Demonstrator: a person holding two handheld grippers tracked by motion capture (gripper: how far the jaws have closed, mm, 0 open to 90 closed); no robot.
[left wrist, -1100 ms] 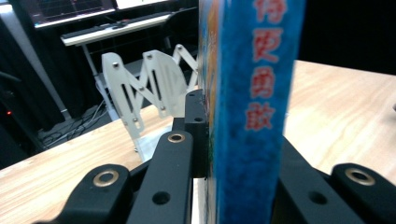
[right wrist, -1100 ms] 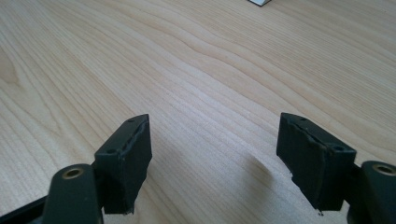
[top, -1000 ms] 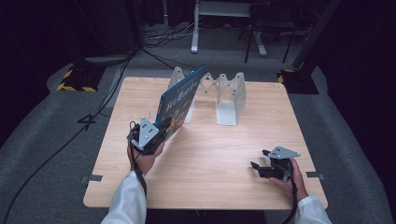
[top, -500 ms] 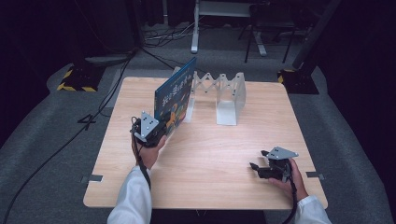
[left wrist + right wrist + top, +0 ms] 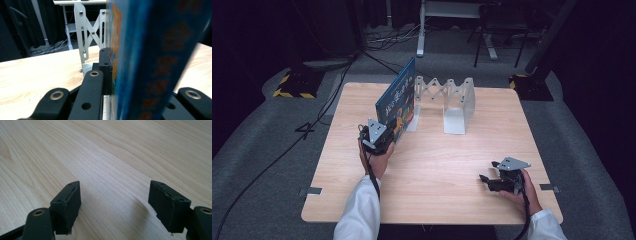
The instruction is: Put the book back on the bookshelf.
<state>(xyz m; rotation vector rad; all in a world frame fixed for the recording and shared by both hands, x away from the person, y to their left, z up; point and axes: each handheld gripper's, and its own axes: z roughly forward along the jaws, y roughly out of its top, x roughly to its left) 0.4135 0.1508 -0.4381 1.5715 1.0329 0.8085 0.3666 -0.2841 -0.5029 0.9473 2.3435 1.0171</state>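
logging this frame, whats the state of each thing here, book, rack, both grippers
book: upright on its lower edge, clamped at the near end, beside the rack's left end
rack: standing on the table, stretched out, slots empty
left gripper: jaws shut on the book
right gripper: jaws open, nothing between them, low over the table

1. Large yellow characters run across the blue cover of the picture book [image 5: 398, 102], which stands on edge just left of the white folding book rack [image 5: 447, 100]; they are too small to read in the high view.
2. Red-orange characters run down the book's blue spine [image 5: 160, 62] in the left gripper view, too blurred to read.
3. A mark shaped like the numeral 4 [image 5: 305, 130] lies on the grey floor, left of the rack.
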